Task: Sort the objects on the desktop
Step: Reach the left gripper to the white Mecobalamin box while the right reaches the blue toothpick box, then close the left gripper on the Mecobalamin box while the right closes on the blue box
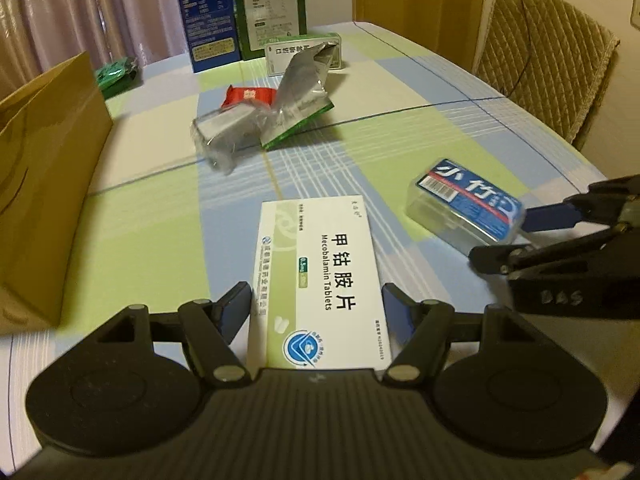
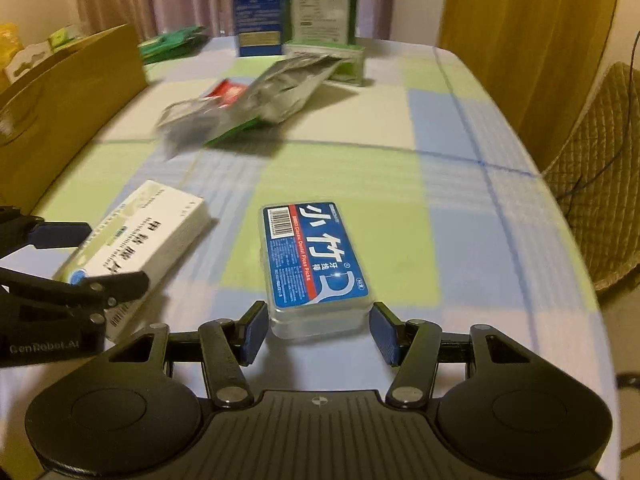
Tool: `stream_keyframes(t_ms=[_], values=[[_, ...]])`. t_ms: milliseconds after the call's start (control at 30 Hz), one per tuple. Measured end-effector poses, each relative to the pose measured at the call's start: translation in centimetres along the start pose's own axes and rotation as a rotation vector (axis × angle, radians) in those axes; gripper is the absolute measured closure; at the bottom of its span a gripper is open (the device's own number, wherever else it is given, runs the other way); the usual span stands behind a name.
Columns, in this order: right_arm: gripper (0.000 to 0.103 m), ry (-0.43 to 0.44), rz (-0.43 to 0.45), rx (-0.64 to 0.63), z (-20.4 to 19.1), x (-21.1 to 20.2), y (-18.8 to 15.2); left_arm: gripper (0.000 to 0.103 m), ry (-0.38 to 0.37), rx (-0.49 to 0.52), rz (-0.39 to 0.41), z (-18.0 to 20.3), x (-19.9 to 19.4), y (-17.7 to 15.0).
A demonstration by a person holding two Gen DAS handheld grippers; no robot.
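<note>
A white Mecobalamin tablet box (image 1: pixel 316 276) lies lengthwise between the fingers of my left gripper (image 1: pixel 316 296), whose pads press on its long sides. In the right wrist view the same tablet box (image 2: pixel 136 240) sits in the left gripper (image 2: pixel 116 256) at the left edge. My right gripper (image 2: pixel 318 328) is shut on the near end of a clear dental floss box with a blue label (image 2: pixel 314 264). From the left wrist view this floss box (image 1: pixel 464 208) hangs tilted in the right gripper (image 1: pixel 502 238) at the right. Both boxes are over the checked tablecloth (image 2: pixel 420 184).
A brown paper bag (image 1: pixel 48 184) stands along the left. Crumpled foil pouches (image 1: pixel 296 92) and a red packet (image 1: pixel 248 98) lie mid-table. At the back stand a blue carton (image 1: pixel 208 12), a green carton (image 1: pixel 272 4), a small white-green box (image 1: pixel 304 54) and a green packet (image 1: pixel 116 74). A padded chair (image 1: pixel 548 52) is at the right.
</note>
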State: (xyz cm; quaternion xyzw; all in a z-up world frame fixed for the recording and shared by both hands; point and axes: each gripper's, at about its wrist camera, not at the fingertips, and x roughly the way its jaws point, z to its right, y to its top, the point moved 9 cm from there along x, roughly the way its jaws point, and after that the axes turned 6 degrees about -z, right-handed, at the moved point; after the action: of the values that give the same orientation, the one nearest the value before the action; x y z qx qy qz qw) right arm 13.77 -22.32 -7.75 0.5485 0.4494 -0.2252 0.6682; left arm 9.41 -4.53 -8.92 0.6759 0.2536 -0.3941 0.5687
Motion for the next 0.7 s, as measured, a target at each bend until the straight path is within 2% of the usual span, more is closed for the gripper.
stream_keyframes(t_ms=[100, 200, 300, 467, 700], values=[[0.048, -0.02, 0.02, -0.038, -1.3, -0.4, -0.9, 0.031, -0.001, -0.034, 0.01, -0.6, -0.7, -0.7], [0.04, -0.037, 0.052, -0.067, -1.7, -0.7, -0.6, 0.03, -0.007, -0.047, 0.015, -1.0, -0.7, -0.5], [0.038, -0.067, 0.084, -0.087, -1.5, -0.8, -0.1, 0.029, -0.007, -0.046, 0.029, -1.1, -0.5, 0.1], [0.036, -0.037, 0.077, -0.061, -1.3, 0.0, 0.0, 0.029, 0.013, 0.025, 0.036, -0.4, 0.3, 0.9], [0.036, -0.005, 0.064, -0.029, -1.2, 0.1, 0.2, 0.029, 0.002, 0.007, 0.009, -0.4, 2.1, 1.1]])
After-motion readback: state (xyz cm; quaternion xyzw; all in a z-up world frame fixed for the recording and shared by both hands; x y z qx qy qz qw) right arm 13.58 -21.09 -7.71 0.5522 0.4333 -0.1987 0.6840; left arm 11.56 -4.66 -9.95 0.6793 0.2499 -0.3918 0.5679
